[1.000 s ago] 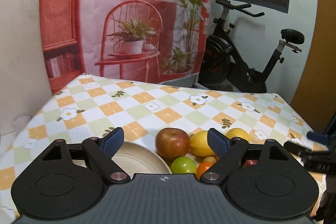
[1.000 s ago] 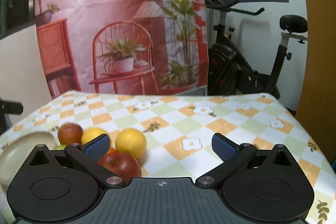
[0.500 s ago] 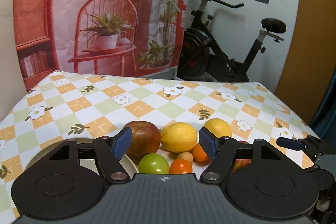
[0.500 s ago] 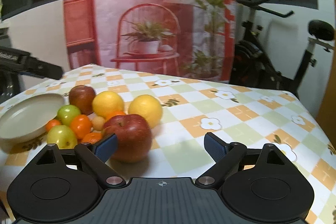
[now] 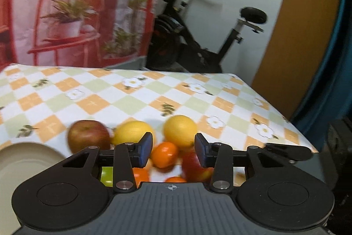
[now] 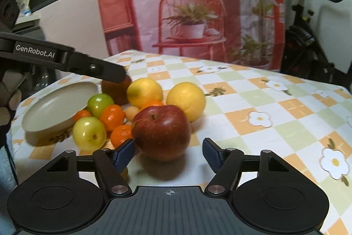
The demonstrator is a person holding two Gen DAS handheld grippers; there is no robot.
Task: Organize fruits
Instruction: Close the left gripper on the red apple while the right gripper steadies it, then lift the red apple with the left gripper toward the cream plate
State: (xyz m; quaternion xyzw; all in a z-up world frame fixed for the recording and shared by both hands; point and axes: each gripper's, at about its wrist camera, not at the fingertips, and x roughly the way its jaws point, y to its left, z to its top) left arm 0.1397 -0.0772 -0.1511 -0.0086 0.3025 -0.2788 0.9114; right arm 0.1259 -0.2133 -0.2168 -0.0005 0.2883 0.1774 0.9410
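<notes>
— Where's the fruit?
— Heaped on the table (image 6: pixel 253 102) beside the plate (image 6: pixel 55 102).
— And the tongs?
— Left tongs (image 5: pixel 173 150) closing around a blurry orange (image 5: pixel 164 154), seemingly not touching. Right tongs (image 6: pixel 168 152) closing toward the red apple (image 6: pixel 161 131), holding nothing.

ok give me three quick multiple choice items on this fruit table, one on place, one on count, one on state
1. Where is the shallow beige plate relative to the fruit pile, in the right wrist view?
A. left of it
B. right of it
C. beneath it

2. How many large yellow citrus fruits lie on the table?
A. one
B. two
C. four

3. What is on the plate?
A. the big dark red apple
B. two green fruits
C. nothing

Answers:
1 A, the plate sits at the pile's left edge.
2 B, a second yellow citrus lies beside the first.
3 C, its inside is bare and every fruit rests on the checked flower-print tablecloth.
</notes>
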